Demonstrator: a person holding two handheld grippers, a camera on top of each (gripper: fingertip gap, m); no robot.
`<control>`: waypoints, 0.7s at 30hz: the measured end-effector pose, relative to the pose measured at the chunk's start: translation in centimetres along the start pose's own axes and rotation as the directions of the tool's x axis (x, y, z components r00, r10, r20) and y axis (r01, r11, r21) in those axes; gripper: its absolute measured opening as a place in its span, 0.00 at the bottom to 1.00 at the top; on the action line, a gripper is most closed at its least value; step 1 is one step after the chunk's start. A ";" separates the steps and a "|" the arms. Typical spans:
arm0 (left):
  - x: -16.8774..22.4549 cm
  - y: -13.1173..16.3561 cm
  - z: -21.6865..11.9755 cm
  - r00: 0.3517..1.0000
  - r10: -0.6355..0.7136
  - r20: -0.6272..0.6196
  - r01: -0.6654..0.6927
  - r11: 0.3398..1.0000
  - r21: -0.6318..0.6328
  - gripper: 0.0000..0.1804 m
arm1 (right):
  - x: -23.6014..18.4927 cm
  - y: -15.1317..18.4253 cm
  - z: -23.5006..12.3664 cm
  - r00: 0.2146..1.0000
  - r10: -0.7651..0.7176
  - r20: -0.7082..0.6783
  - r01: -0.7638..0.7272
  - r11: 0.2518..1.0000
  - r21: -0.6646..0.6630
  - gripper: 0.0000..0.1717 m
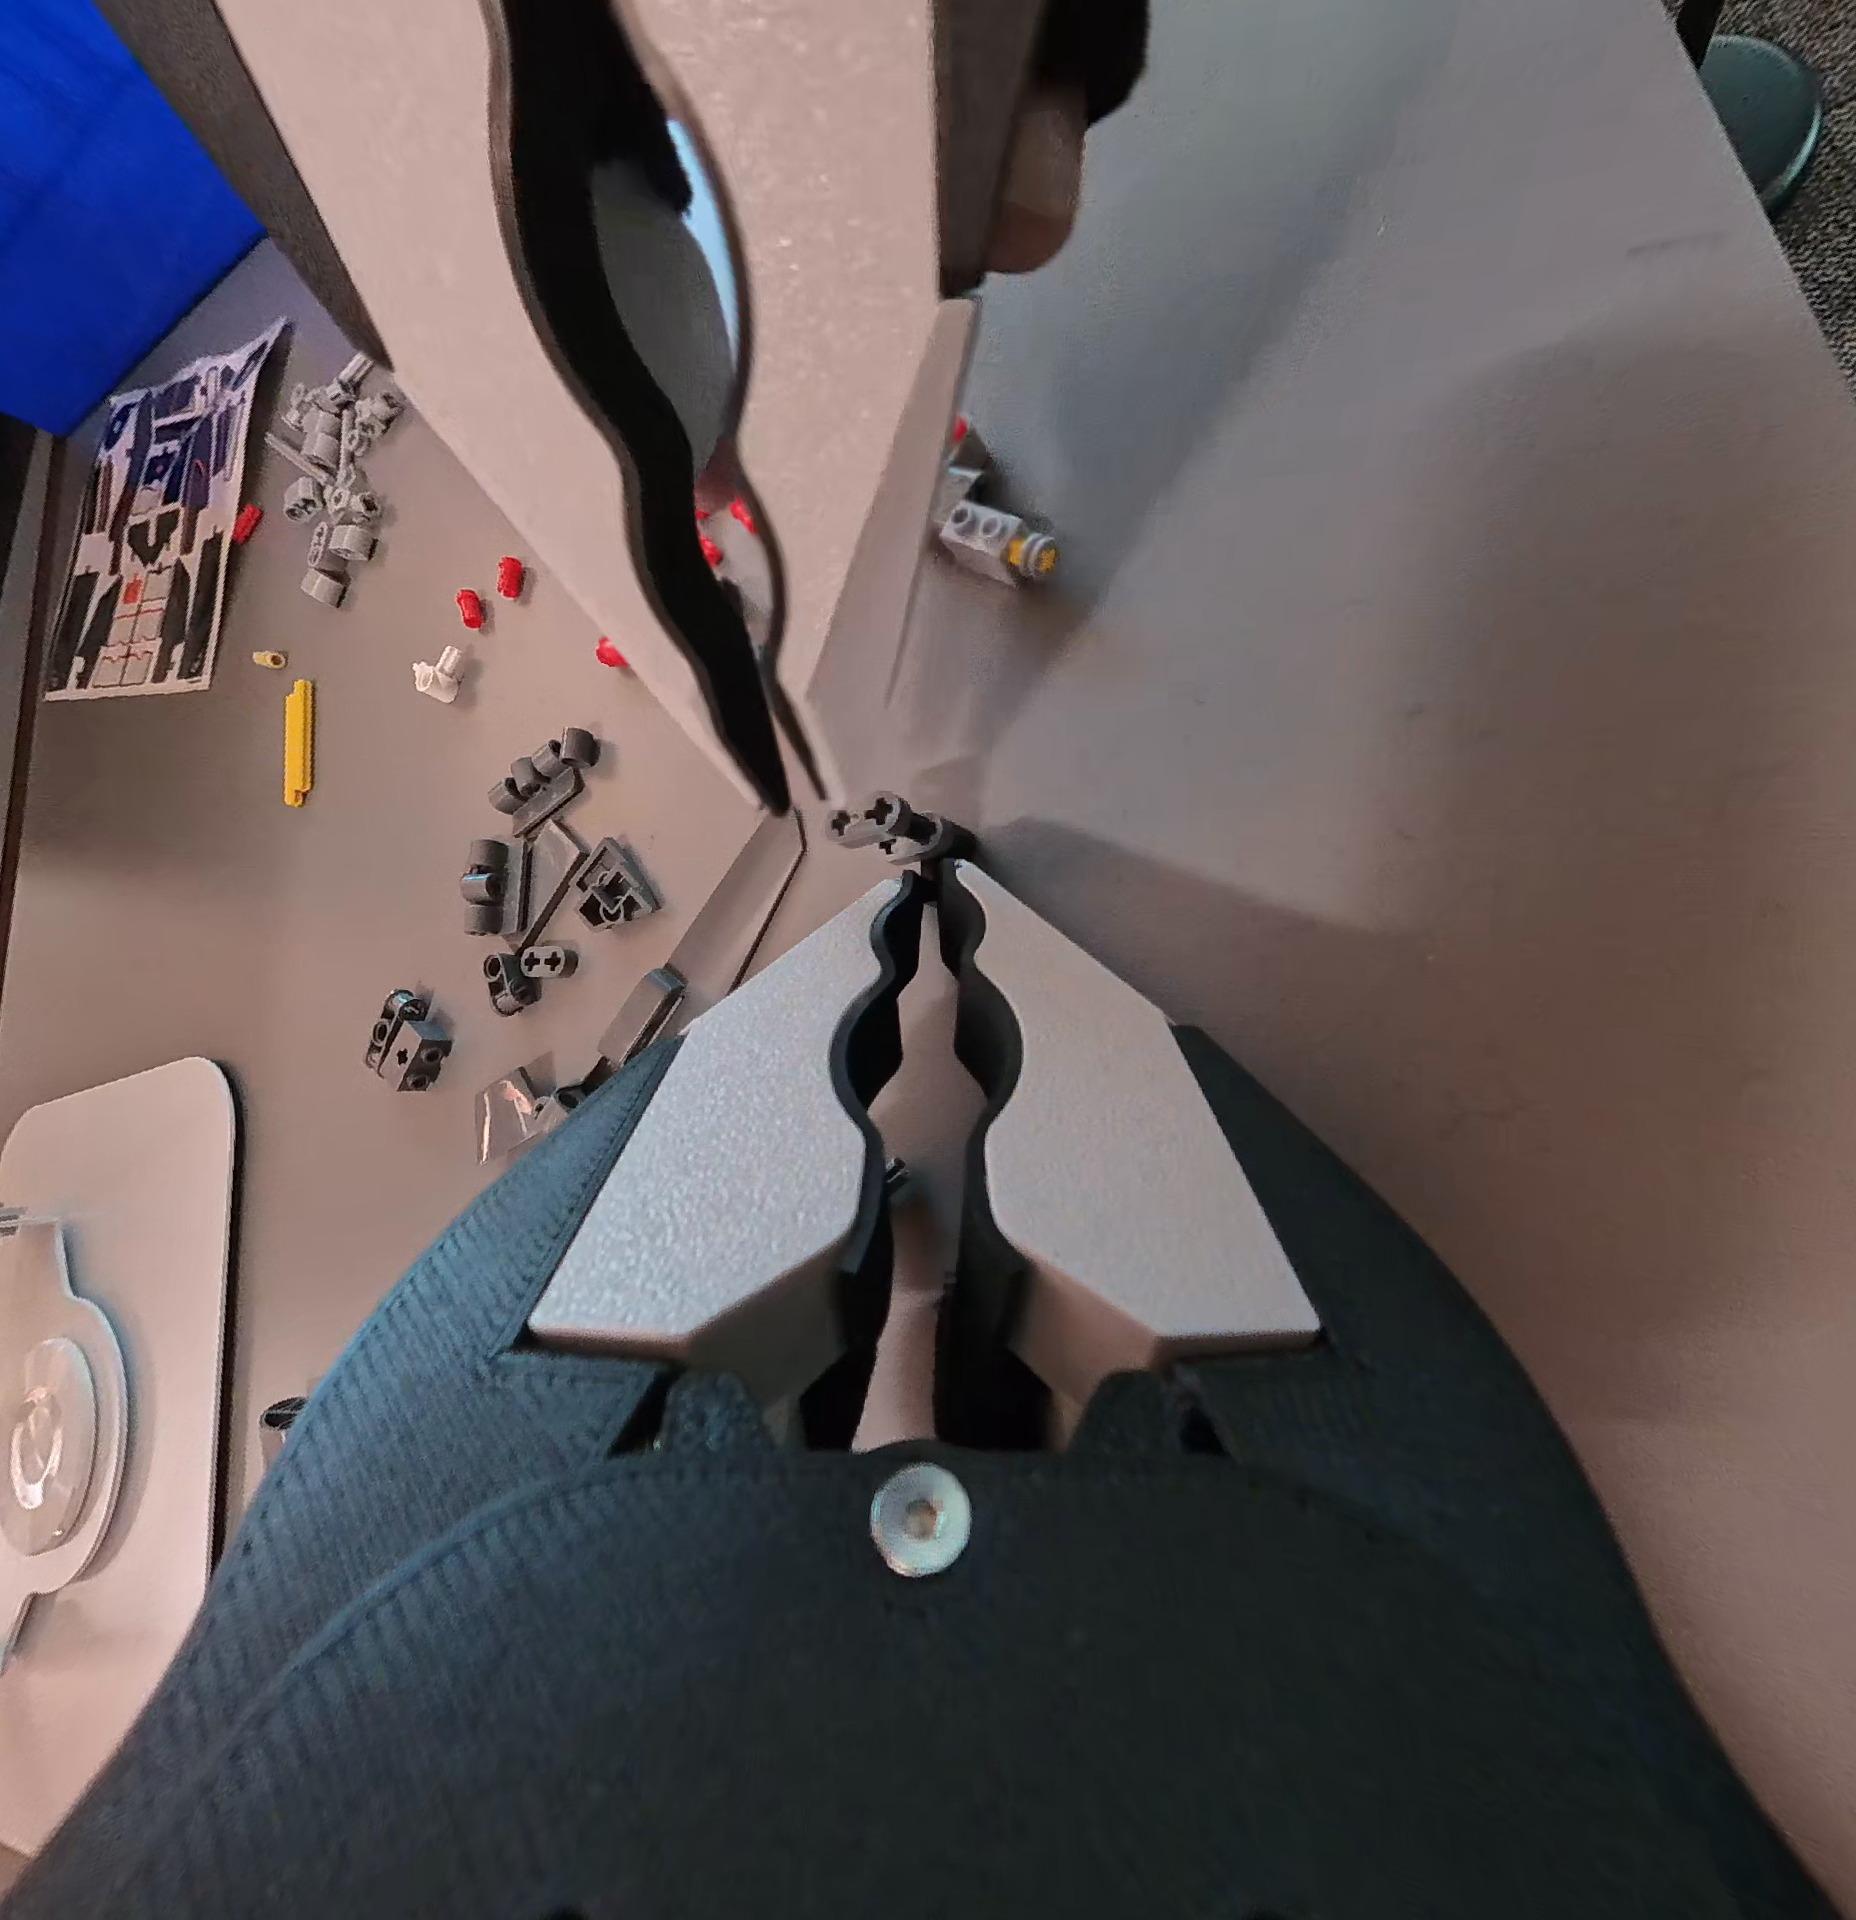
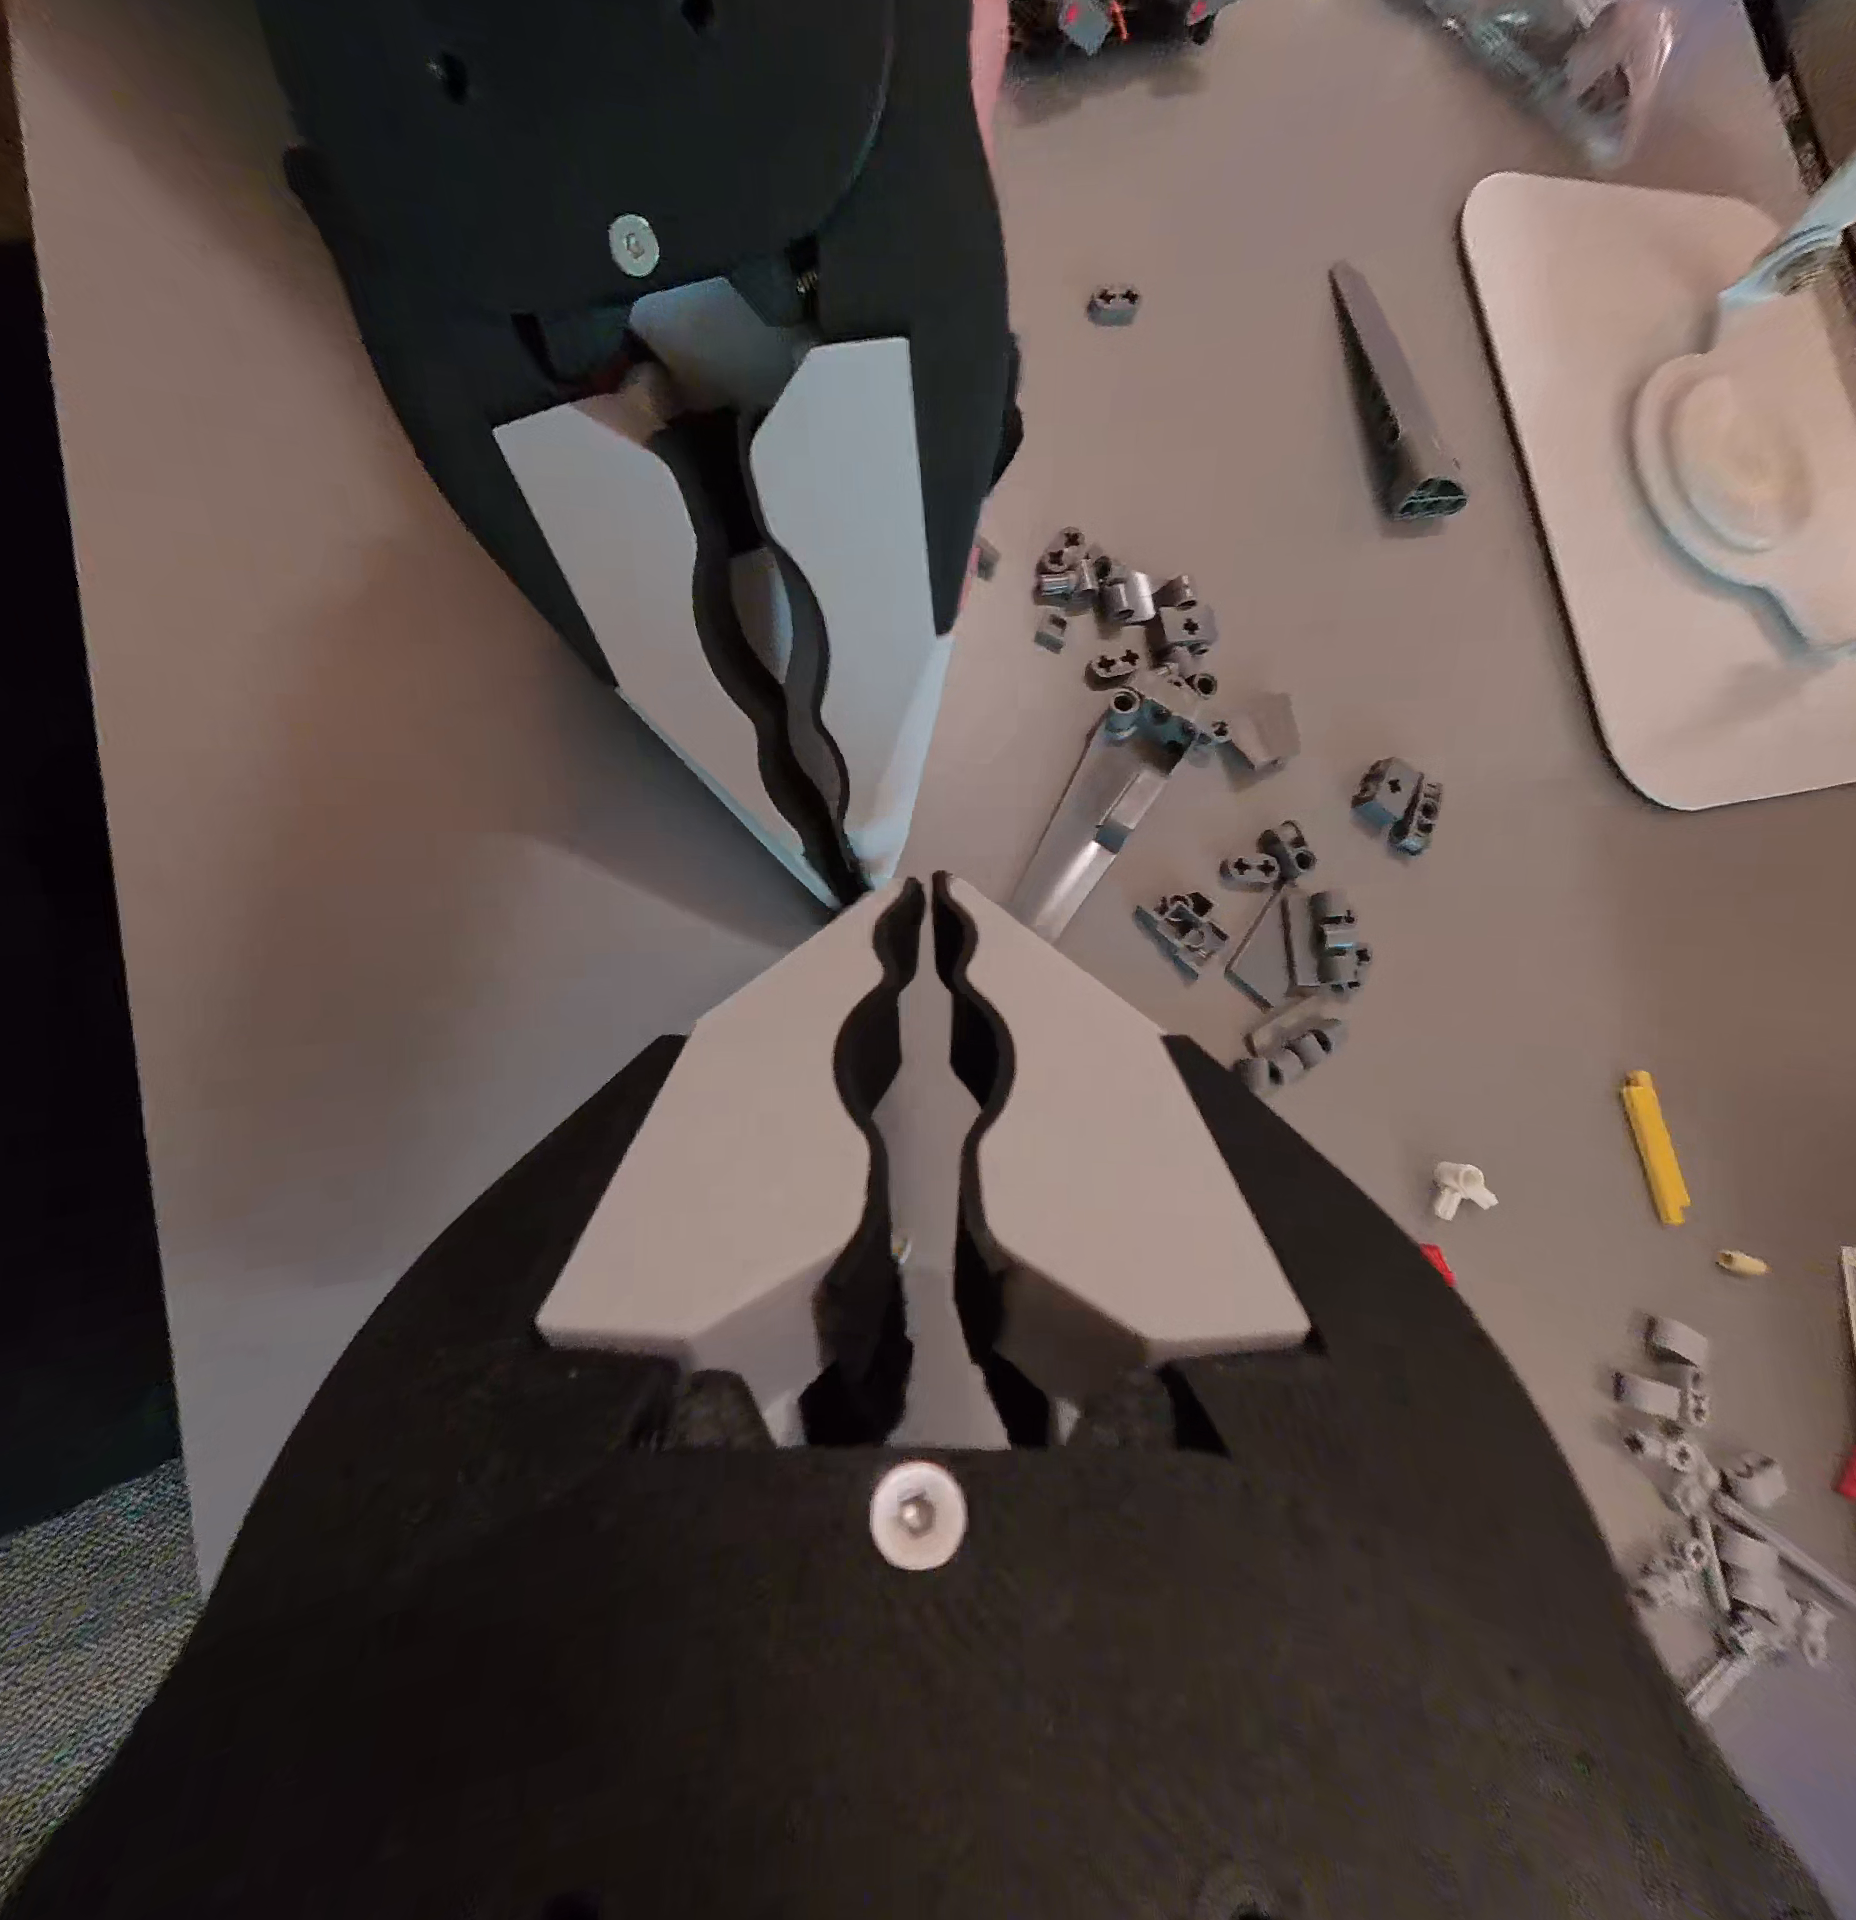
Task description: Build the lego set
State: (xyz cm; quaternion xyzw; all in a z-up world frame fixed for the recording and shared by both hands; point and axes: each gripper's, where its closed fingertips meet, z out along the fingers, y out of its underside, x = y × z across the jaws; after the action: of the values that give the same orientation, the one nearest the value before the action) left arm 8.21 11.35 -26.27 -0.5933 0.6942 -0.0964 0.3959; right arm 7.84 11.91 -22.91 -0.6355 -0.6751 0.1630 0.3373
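Pinching a small dark grey connector piece (image 1: 888, 826) in the left gripper (image 1: 929, 873), pads pressed on its black pin end.
Meeting tip to tip above the grey table (image 1: 1423, 727), right gripper (image 2: 926, 885) closed, nothing seen between its pads. Lying to one side: loose grey bricks (image 2: 1288, 914), yellow bar (image 2: 1653, 1148), white pin (image 2: 1461, 1188), sticker sheet (image 1: 155, 530), grey mat (image 2: 1630, 582).

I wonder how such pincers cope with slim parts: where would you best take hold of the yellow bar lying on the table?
Grip the yellow bar at its middle, across its narrow width, coming straight down from above. It lies flat on the grey table, long and slim, with bare surface along both long sides, so the fingers would likely fit there.
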 end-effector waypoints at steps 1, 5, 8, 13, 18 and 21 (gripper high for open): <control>0.0 0.0 0.0 1.000 0.000 0.000 0.000 1.000 0.000 0.01 | 0.1 0.0 0.0 1.000 0.000 0.008 0.000 1.000 -0.004 0.00; 0.0 0.0 0.0 1.000 0.002 -0.001 -0.002 1.000 0.001 0.01 | -0.3 0.3 0.3 0.998 -0.004 0.058 0.007 0.999 -0.041 0.00; 0.0 0.0 0.0 1.000 0.004 0.000 -0.004 1.000 0.001 0.01 | -0.7 0.6 0.7 0.996 -0.007 0.083 0.013 0.997 -0.072 0.00; 0.0 0.0 0.0 1.000 0.006 0.002 -0.006 1.000 0.001 0.01 | -0.8 0.6 0.7 0.995 0.005 0.103 0.005 0.996 -0.093 0.00; 0.0 0.0 0.0 1.000 0.009 0.002 -0.009 1.000 0.001 0.01 | -0.9 0.7 0.7 0.993 0.014 0.119 0.000 0.993 -0.117 0.00; 0.0 0.0 0.0 1.000 0.011 0.004 -0.011 1.000 0.001 0.01 | -0.9 0.7 0.7 0.991 0.021 0.130 -0.005 0.992 -0.125 0.00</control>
State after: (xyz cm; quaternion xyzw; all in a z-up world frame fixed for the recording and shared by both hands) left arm 8.22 11.29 -26.27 -0.5894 0.6967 -0.0933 0.3981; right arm 7.85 11.27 -24.09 -0.6477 -0.7005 0.1642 0.2507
